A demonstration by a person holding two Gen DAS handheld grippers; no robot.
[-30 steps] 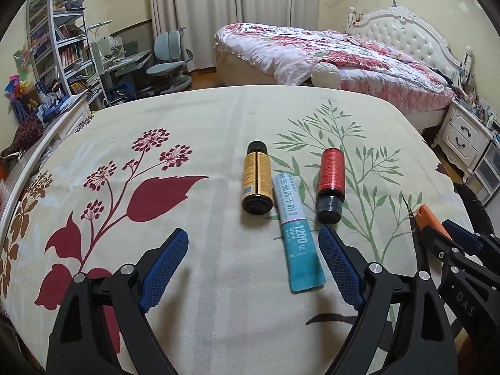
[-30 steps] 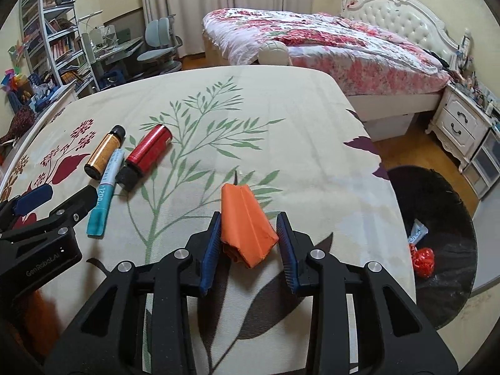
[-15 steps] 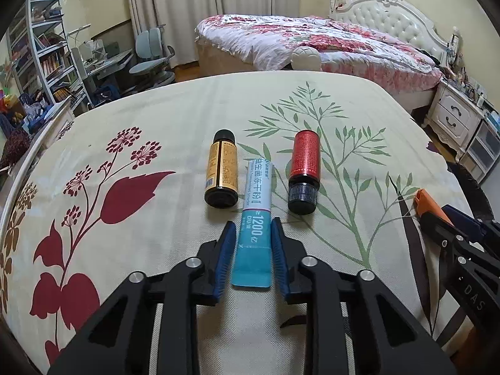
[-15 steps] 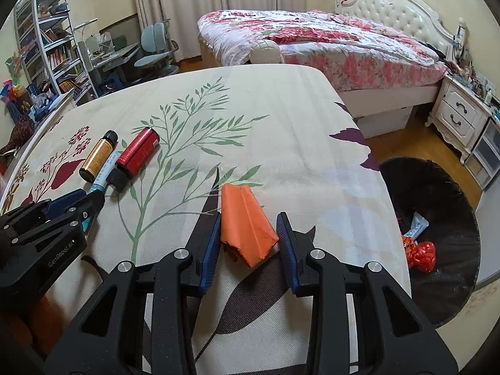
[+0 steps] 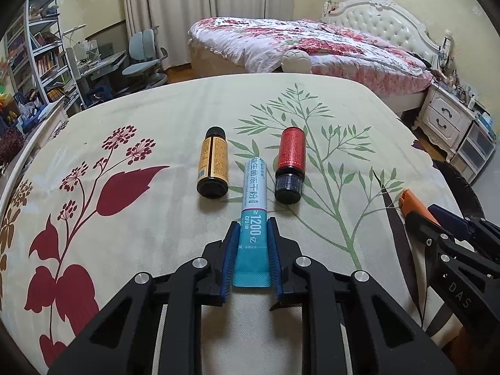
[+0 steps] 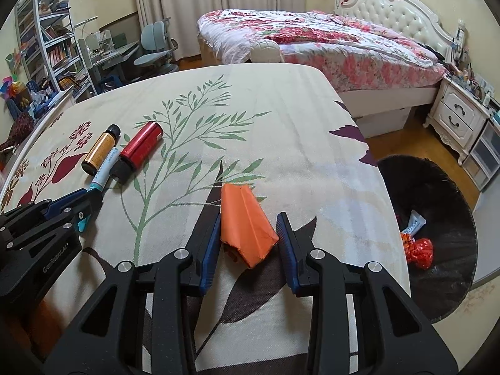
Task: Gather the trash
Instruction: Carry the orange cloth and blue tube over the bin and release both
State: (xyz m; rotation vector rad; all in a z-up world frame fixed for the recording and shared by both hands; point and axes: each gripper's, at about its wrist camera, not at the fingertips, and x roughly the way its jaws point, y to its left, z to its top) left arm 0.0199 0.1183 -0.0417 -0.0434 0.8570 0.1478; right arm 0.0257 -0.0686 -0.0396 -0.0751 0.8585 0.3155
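teal sachet (image 5: 252,243) clamped in left gripper (image 5: 252,229), on tablecloth (image 5: 131,218)

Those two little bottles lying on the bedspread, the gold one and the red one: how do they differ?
The gold bottle has an amber-gold label; the red bottle has a bright red one. The gold bottle lies cap pointing away from the left camera, the red bottle cap toward it. The gold one looks slimmer. Both lie flat, dark-capped, either side of the teal sachet, untouched.
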